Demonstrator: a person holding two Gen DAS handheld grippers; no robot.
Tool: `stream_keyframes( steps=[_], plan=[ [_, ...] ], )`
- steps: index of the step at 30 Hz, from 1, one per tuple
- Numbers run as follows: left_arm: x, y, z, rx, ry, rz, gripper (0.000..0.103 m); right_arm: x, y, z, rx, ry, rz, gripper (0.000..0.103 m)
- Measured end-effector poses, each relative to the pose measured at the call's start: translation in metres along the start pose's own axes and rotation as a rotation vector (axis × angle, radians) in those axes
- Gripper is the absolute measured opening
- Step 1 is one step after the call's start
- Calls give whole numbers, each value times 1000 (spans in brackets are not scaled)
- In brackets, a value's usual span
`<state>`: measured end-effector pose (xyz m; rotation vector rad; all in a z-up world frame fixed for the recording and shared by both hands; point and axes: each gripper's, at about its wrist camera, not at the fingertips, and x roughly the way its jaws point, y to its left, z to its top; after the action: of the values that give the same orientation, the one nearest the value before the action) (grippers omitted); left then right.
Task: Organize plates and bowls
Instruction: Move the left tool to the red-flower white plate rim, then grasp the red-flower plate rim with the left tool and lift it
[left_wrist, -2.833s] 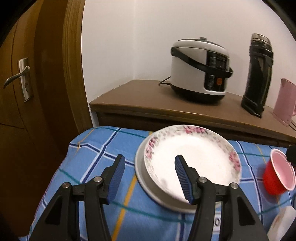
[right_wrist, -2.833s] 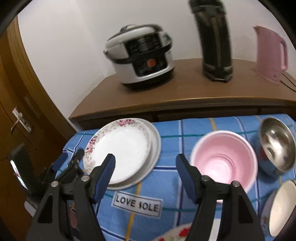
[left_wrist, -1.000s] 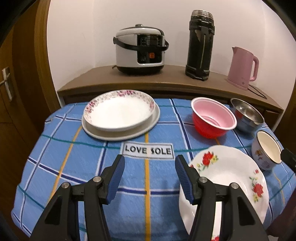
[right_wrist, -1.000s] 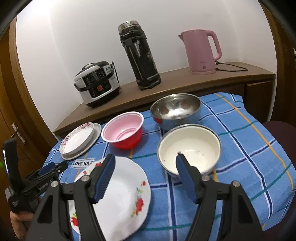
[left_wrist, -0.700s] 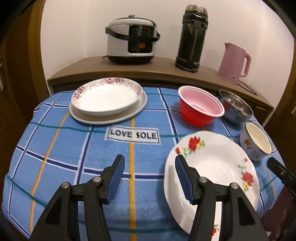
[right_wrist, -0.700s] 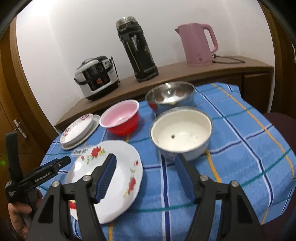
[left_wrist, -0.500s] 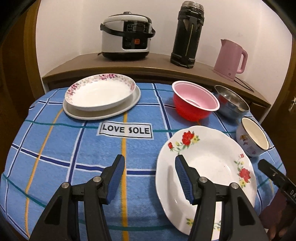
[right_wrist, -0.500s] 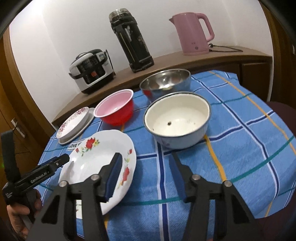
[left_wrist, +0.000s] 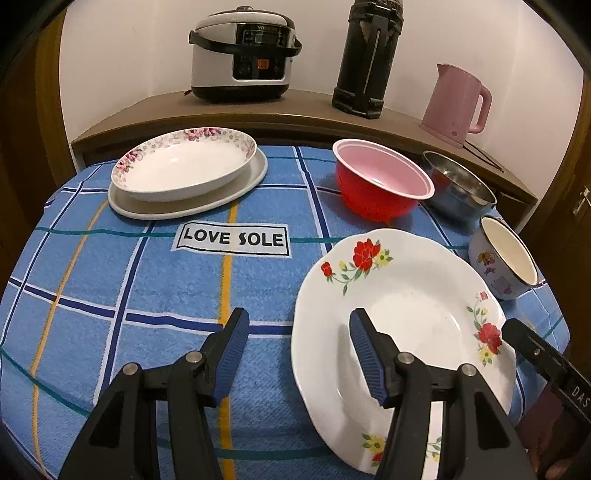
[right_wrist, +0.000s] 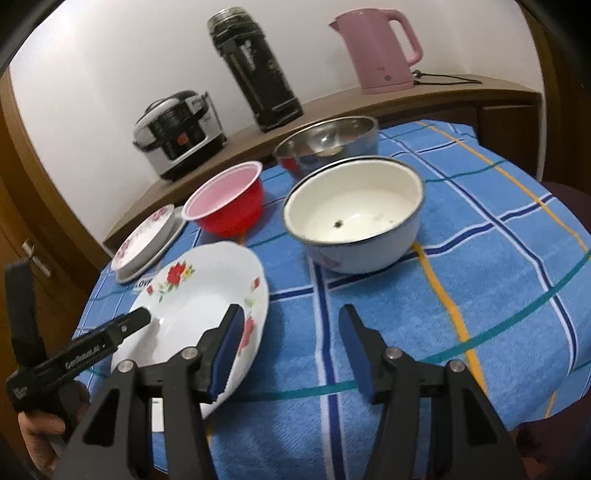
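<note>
A white plate with red flowers (left_wrist: 406, 306) lies at the near edge of the blue checked tablecloth (left_wrist: 147, 288). My left gripper (left_wrist: 299, 332) is open and straddles its left rim, the right finger over the plate. My right gripper (right_wrist: 290, 328) is open, with its left finger above the plate's (right_wrist: 199, 295) right rim and not pressing on it. Farther back stand a cream enamel bowl (right_wrist: 354, 221), a red bowl with a pink inside (left_wrist: 376, 192) and a steel bowl (left_wrist: 458, 188). A pink-flowered plate (left_wrist: 184, 162) sits on a grey plate (left_wrist: 251, 181) at the far left.
Behind the table a wooden sideboard (left_wrist: 303, 107) carries a rice cooker (left_wrist: 243, 55), a tall black thermos (left_wrist: 369, 59) and a pink kettle (left_wrist: 458, 103). A wooden door (right_wrist: 22, 229) stands at the left. A hand (right_wrist: 37, 424) holds the left gripper low beside the table's edge.
Both grippers have sunk toward the near side of the table, and the red-flowered plate looms larger under them. The right jaws stand a little narrower than a second ago.
</note>
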<state>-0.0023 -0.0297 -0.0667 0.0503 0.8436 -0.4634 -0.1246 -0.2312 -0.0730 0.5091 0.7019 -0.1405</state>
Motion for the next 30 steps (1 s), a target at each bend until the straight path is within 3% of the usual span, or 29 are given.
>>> stream_keyframes(
  steps=[6,18,20,30],
  plan=[
    [3,-1,-2,-3,9,-8,59,6,-1,-3,4,26,16,53],
    [7,-5,-5,2,21,-25,59,13,4,-8,-25,50,84,29],
    [7,-6,-5,4,21,-25,59,14,7,-8,-45,46,97,22],
    [8,-13,-6,32,17,-35,59,18,12,-11,-66,60,125,17]
  ],
)
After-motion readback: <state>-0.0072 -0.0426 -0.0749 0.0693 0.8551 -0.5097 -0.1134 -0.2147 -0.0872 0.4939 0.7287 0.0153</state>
